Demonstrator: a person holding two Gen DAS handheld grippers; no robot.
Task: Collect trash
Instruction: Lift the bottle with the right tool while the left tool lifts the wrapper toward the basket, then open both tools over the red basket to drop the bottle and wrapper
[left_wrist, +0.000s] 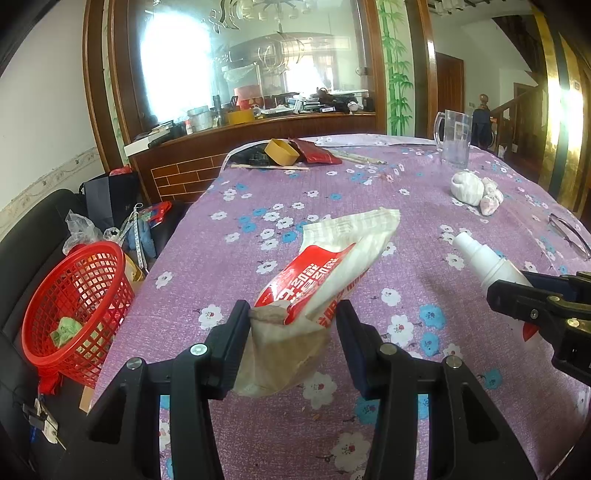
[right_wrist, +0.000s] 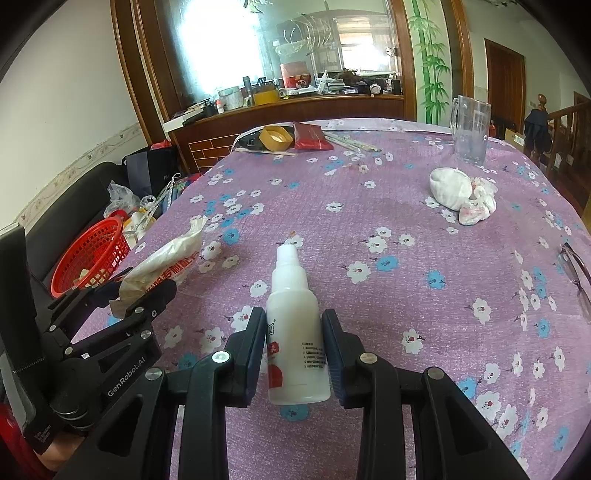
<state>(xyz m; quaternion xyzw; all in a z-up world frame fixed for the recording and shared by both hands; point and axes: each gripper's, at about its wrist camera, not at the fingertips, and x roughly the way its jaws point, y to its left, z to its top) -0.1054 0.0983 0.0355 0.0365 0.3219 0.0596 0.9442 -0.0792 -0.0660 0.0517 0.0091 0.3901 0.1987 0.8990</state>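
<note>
L gripper (left_wrist: 293, 325) clenched on limp, light paper wrapper (left_wrist: 325, 266), R gripper (right_wrist: 293, 332) pinching stiff, smooth white spray bottle (right_wrist: 295, 325) mid-body; prob slippery, so grip w/ care.

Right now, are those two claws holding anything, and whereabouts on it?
Left gripper pinches the crumpled wrapper at its near end. Right gripper clamps the white spray bottle around its body.
</note>
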